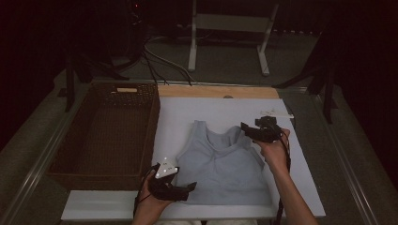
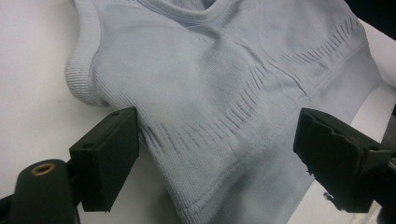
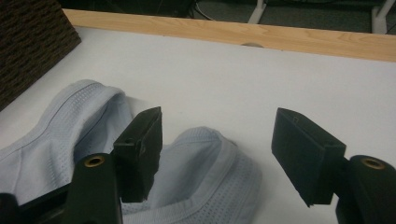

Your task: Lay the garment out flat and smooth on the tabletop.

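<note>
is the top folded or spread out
Spread out: the top lies flat on the table, both straps and the hem showing, no fold over it.

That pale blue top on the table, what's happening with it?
A person is working on a pale blue sleeveless top lying flat on a white table, using a hand-held gripper in each hand. The left gripper is open at the top's lower hem corner; the right gripper is open over a shoulder strap. Neither has gripped the cloth yet. A brown wicker basket stands to the left.
</note>
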